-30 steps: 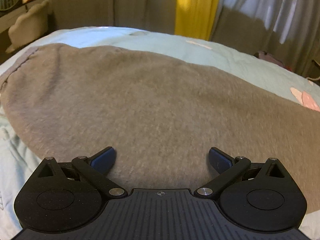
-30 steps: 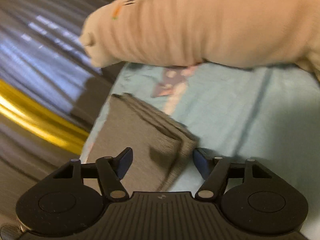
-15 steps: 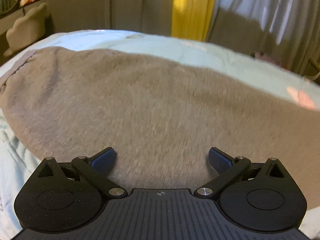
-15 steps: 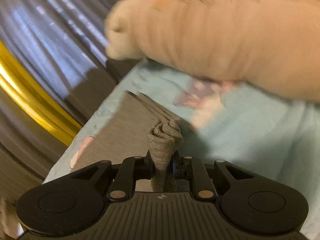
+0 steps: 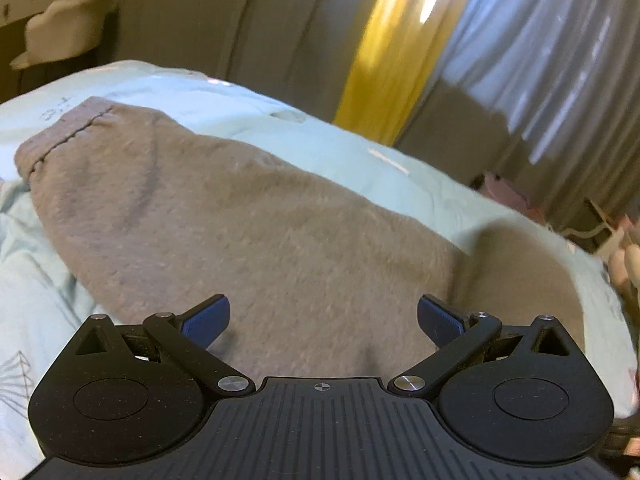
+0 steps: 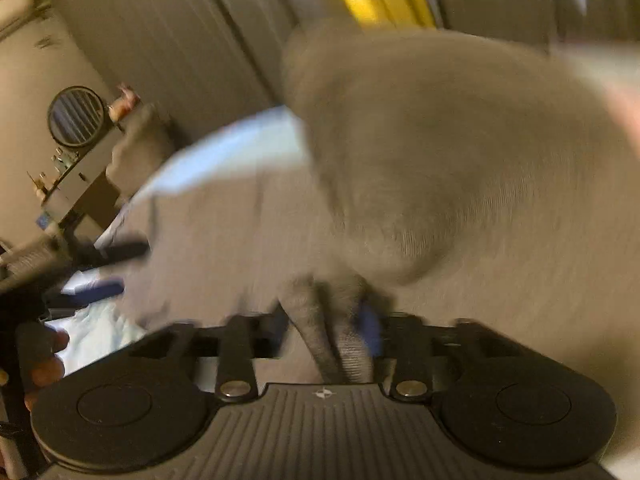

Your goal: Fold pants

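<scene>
Grey fleecy pants (image 5: 256,232) lie on a pale blue bedsheet (image 5: 360,152), the hemmed end (image 5: 64,136) at the far left. My left gripper (image 5: 323,318) is open and empty just above the cloth. My right gripper (image 6: 326,332) is shut on a bunched ribbed end of the pants (image 6: 340,336), and the lifted grey cloth (image 6: 460,160) fills the blurred right wrist view. In the left wrist view a lifted fold of the pants (image 5: 516,280) rises at the right.
Grey and yellow curtains (image 5: 384,48) hang behind the bed. A shelf with a beige plush toy (image 5: 60,28) stands at the far left. A round fan (image 6: 76,116) and a desk show in the right wrist view. Clutter lies off the bed's right edge (image 5: 608,240).
My right gripper closed on the pants' end, then swung it up and over toward the other end, and the view blurs. The left gripper stayed open and turned slightly.
</scene>
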### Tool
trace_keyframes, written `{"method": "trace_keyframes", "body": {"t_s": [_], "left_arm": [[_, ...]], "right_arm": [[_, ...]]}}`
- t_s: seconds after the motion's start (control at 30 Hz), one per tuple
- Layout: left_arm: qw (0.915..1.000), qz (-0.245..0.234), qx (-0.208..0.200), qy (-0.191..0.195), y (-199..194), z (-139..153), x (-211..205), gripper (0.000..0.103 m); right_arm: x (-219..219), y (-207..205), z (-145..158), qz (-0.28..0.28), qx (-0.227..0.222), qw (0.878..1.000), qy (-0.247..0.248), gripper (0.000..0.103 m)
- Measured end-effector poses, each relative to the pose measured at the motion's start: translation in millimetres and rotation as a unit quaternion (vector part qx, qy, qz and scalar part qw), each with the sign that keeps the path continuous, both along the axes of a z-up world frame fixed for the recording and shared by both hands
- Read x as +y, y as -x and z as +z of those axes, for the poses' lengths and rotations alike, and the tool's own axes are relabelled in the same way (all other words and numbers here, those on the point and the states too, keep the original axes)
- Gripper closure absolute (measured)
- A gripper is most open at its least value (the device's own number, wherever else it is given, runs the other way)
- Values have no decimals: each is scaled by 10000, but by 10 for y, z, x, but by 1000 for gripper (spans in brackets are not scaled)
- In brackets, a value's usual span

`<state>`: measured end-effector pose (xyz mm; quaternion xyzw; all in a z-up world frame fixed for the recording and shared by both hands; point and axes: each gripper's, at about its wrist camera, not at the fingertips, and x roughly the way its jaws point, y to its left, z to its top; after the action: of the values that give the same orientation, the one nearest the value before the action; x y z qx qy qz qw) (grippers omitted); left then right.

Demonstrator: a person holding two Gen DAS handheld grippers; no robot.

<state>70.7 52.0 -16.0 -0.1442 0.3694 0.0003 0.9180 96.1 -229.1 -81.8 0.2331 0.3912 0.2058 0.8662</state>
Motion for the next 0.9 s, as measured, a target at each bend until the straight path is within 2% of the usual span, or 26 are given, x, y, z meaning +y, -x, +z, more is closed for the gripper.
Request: {"method": "trace_keyframes", "body": {"t_s": [0.03,0.1,0.17,0.2,0.23,0.3,0.33,0.4,0.5,0.57,0.6,0.67,0.7,0.73,0.77,0.8,0.9], "left_arm": [[9998,-174,13,45,-3,-1,0,0],[9987,-449,31,228,-16,-18,-30,0],[9956,-763,176,510,-100,-83,-131,0],[9935,-891,279,646,-156,-130,-192,0],[9914,-997,408,746,-220,-186,-273,0],[9876,-1206,631,783,-329,-291,-475,0],[9852,-1333,737,783,-380,-341,-576,0],[9773,-1649,978,905,-494,-464,-769,0],[9699,-1698,1419,1011,-680,-671,-926,0],[9698,-1627,1392,1165,-774,-722,-978,0],[9661,-1655,1451,1349,-807,-746,-1000,1],[9576,-1595,1595,1790,-880,-771,-1054,25],[9582,-1511,1657,1777,-899,-776,-1088,41],[9609,-1412,1707,1662,-916,-803,-1131,69],[9629,-1376,1753,1520,-927,-822,-1147,84],[9648,-1351,1771,1399,-928,-828,-1146,84],[9679,-1434,1518,1397,-855,-697,-1072,86]], "right_arm": [[-29,35,-65,-54,133,9993,-340,55],[-210,139,6,-187,-23,9964,-824,45],[-578,287,77,-860,-196,9869,-1350,12],[-752,350,66,-1259,-132,9804,-1507,8],[-930,415,32,-1715,55,9731,-1535,8],[-1206,567,-37,-2502,466,9602,-1154,15],[-1313,659,-49,-2713,438,9531,-1266,16],[-1469,851,-31,-2914,191,9434,-1575,13],[-1517,967,3,-2984,-39,9451,-1327,7],[-1495,938,-30,-2945,-32,9442,-1474,7],[-1517,895,-52,-2920,-33,9443,-1520,7],[-1517,895,-72,-2901,22,9441,-1568,7],[-1535,844,-98,-2892,51,9438,-1600,7],[-1542,844,-117,-2876,60,9432,-1663,7],[-1534,868,-109,-2875,48,9418,-1740,7],[-1552,878,-119,-2903,38,9394,-1823,7],[-1593,944,-145,-2989,-16,9316,-2068,7]]}}
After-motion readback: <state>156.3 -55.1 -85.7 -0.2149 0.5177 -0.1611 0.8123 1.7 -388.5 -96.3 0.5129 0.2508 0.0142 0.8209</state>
